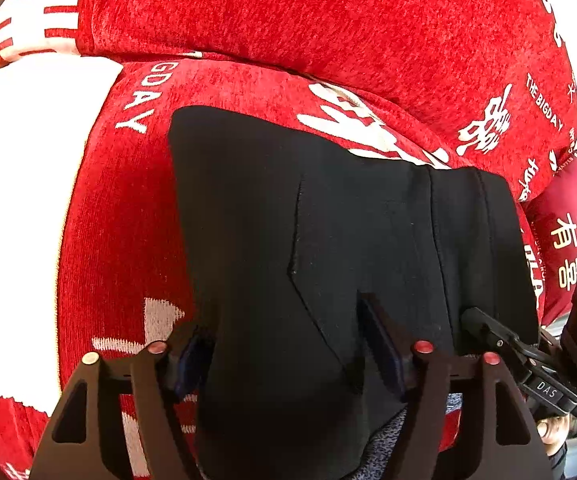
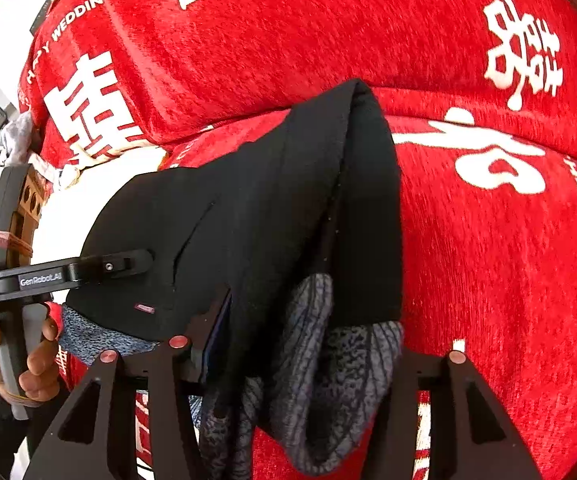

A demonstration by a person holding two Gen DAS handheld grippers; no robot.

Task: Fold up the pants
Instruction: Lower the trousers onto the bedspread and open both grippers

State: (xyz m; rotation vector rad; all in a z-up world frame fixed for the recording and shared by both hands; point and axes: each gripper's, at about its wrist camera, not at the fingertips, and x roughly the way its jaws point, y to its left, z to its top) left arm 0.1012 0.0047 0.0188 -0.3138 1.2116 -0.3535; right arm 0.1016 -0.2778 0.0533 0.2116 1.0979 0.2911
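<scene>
Black pants point(image 1: 328, 220) with a grey fleecy lining lie folded on a red sofa seat; they also show in the right wrist view point(image 2: 256, 216). My left gripper point(image 1: 288, 352) is wide, its two fingers either side of the near edge of the pants. My right gripper point(image 2: 288, 320) has its left finger point(image 2: 208, 320) against the black cloth; its right finger is hidden behind the grey lining point(image 2: 328, 360). The right gripper also shows at the right edge of the left wrist view point(image 1: 500, 340). The left gripper's finger point(image 2: 120, 264) rests on the pants.
The red sofa cover point(image 1: 328, 32) with white lettering has a back cushion right behind the pants. A white patch point(image 1: 28, 180) lies to the left. A small red cushion point(image 1: 560, 232) sits at the right. A wooden rack with cloths point(image 2: 12, 184) stands to the left.
</scene>
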